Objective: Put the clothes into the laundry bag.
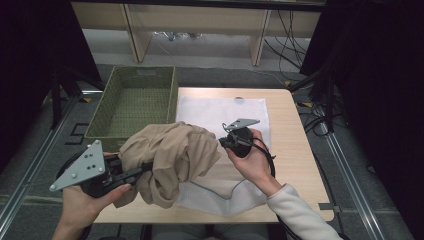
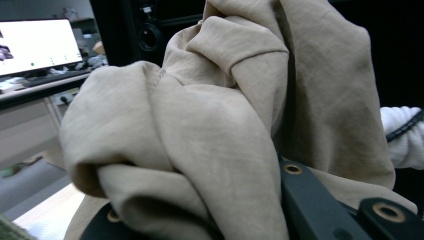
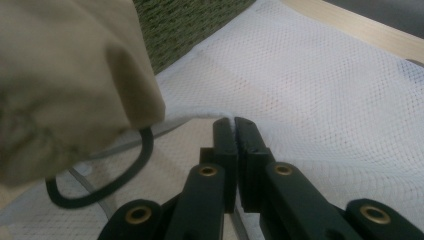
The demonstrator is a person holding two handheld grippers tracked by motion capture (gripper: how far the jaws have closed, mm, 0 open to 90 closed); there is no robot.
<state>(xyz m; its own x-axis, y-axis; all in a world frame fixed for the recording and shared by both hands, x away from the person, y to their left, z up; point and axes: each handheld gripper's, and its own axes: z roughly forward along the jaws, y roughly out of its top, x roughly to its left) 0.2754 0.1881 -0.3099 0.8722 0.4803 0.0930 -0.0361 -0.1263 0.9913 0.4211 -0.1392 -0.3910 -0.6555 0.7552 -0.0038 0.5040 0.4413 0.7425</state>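
I've got the beige garment point(image 1: 172, 160) bunched in the left hand-held gripper point(image 1: 141, 169), right hand-held gripper point(image 3: 234, 125) pinching the mesh laundry bag point(image 1: 220, 112) edge; next, open the bag's mouth.

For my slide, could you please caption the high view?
Left hand-held gripper lifts a bunched beige garment over a white mesh laundry bag beside a green woven basket.

— Left hand-held gripper point(image 1: 142, 170): status?
— Held in the left hand point(image 1: 87, 197) at the worktop's near-left corner, jaws pointing right, clamped.
— Right hand-held gripper point(image 1: 223, 142)?
— Mid-worktop, gripped by the right hand point(image 1: 252, 157), jaws pointing left, pressed together.
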